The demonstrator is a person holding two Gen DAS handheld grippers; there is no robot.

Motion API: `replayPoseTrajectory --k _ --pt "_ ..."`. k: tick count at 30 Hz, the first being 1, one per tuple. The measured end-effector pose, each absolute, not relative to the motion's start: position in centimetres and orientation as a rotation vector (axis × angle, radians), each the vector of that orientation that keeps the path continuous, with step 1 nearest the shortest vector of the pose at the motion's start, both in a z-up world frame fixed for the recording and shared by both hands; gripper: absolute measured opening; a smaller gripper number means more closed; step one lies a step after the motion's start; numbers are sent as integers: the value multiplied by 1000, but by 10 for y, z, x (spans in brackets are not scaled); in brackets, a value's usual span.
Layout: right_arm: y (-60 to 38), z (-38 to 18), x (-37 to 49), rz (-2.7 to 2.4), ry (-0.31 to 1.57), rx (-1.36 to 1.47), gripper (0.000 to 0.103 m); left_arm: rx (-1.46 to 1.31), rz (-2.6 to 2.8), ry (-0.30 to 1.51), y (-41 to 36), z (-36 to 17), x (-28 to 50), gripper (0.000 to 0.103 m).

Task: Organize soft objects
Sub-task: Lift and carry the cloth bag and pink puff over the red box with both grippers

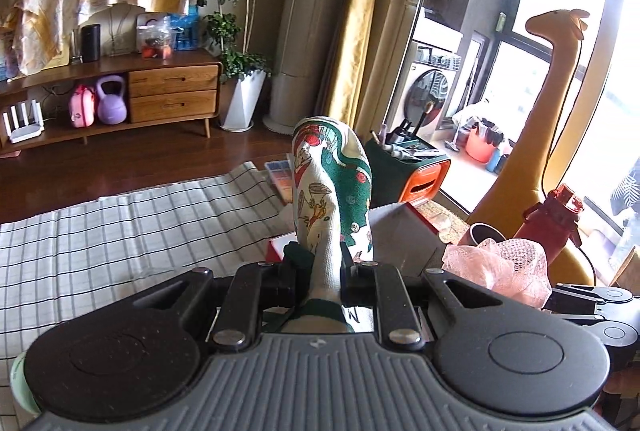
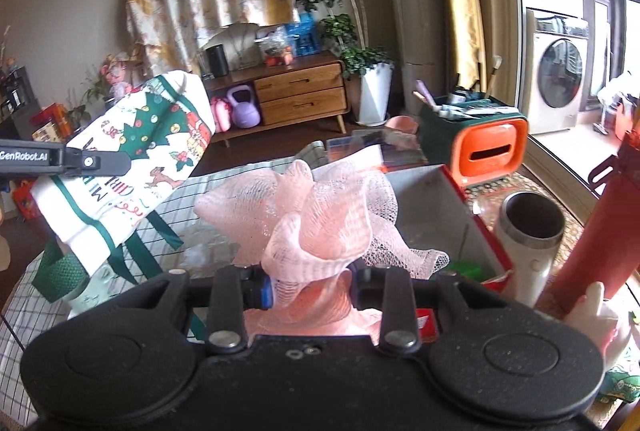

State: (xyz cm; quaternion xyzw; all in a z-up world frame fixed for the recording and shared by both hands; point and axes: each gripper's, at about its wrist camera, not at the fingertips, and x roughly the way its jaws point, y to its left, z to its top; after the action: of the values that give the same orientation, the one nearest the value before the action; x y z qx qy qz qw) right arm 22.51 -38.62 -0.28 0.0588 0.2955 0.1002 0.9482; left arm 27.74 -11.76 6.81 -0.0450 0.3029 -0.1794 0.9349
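My left gripper (image 1: 325, 263) is shut on a white Christmas-print sock (image 1: 330, 191) with green trim, holding it upright above the table. The sock also shows in the right wrist view (image 2: 152, 155), at the left, with the left gripper's finger (image 2: 92, 162) across it. My right gripper (image 2: 310, 283) is shut on a pink mesh bath sponge (image 2: 316, 215), held above a red box with a grey inside (image 2: 436, 215). The sponge also shows at the right of the left wrist view (image 1: 500, 263). The box lies just beyond the sock (image 1: 404, 235).
A checked tablecloth (image 1: 120, 239) covers the table. A red bottle (image 1: 556, 223), a steel-rimmed cup (image 2: 532, 231) and an orange-green organizer (image 2: 480, 147) stand to the right. A wooden cabinet (image 2: 296, 95) and plants stand at the back of the room.
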Motion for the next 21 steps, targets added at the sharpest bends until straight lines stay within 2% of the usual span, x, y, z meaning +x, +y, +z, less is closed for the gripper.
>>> replayPoseTrajectory --k 15,21 --pt "-445 -27 289 87 602 179 33 -141 -419 580 -192 68 340 17" --pt "-453 -46 310 80 621 189 33 -151 -420 641 -216 30 366 17"
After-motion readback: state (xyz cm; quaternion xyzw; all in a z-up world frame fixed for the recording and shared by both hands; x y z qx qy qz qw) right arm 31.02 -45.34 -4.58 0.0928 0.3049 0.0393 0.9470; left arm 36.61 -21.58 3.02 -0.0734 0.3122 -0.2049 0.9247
